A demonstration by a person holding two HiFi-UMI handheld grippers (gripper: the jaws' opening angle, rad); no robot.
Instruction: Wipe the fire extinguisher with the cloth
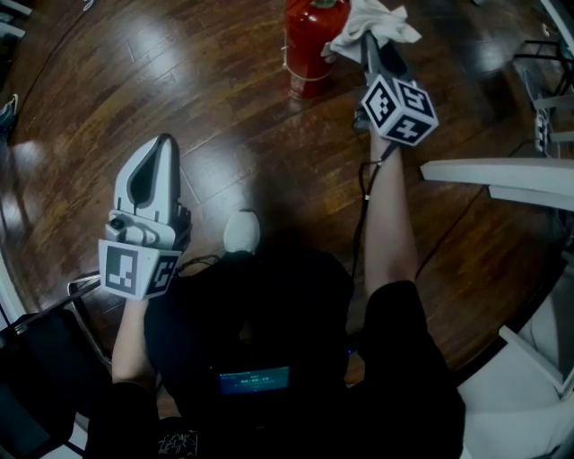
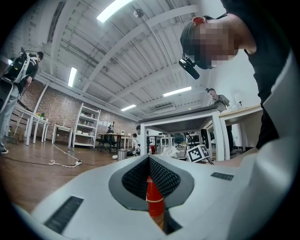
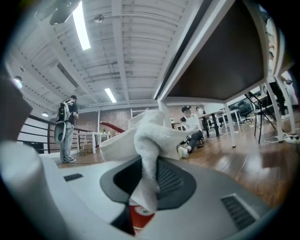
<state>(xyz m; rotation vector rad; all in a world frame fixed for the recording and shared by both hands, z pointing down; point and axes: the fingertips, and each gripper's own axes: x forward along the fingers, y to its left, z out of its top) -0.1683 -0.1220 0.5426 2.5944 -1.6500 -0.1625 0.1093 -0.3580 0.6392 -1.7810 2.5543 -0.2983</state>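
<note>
Head view | right fingers (image 1: 372,56) pinch cloth (image 1: 375,21) by fire extinguisher (image 1: 309,45) | left fingers (image 1: 151,175) closed

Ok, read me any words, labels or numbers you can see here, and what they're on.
No text is legible.
Fire extinguisher: its round label is too blurred to read.
Lit screen on the person's chest: writing too small to read.
Marker cubes: black-and-white square patterns only, no lettering.
</note>
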